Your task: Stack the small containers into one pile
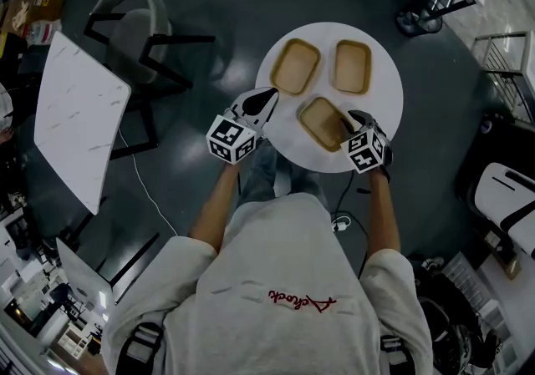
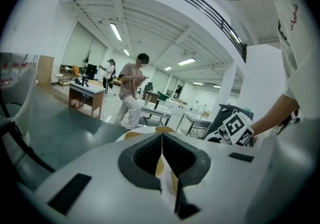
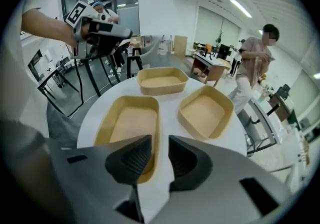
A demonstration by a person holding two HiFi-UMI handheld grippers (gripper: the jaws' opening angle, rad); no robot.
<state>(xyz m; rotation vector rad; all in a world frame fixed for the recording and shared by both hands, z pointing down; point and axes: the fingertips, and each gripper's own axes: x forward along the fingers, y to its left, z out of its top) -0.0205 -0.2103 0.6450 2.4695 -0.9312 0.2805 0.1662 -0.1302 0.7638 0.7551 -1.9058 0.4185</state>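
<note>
Three tan, shallow containers lie side by side on the round white table [image 1: 380,102]: one at the far left [image 1: 294,66], one at the far right [image 1: 352,66], and one nearest me [image 1: 322,121]. My right gripper [image 1: 355,119] is at the near container's right end. In the right gripper view its jaws [image 3: 160,155] stand open, with one pad over that container [image 3: 129,125] and the other outside its right wall. Neither pad presses on the wall. My left gripper [image 1: 266,100] hovers at the table's left edge. It is shut [image 2: 162,153] and holds nothing.
A grey chair [image 1: 125,22] and a white slab-topped table [image 1: 79,106] stand to the left on the dark floor. Desks and a standing person [image 2: 131,93] are farther off in the room. A cable trails on the floor under the round table.
</note>
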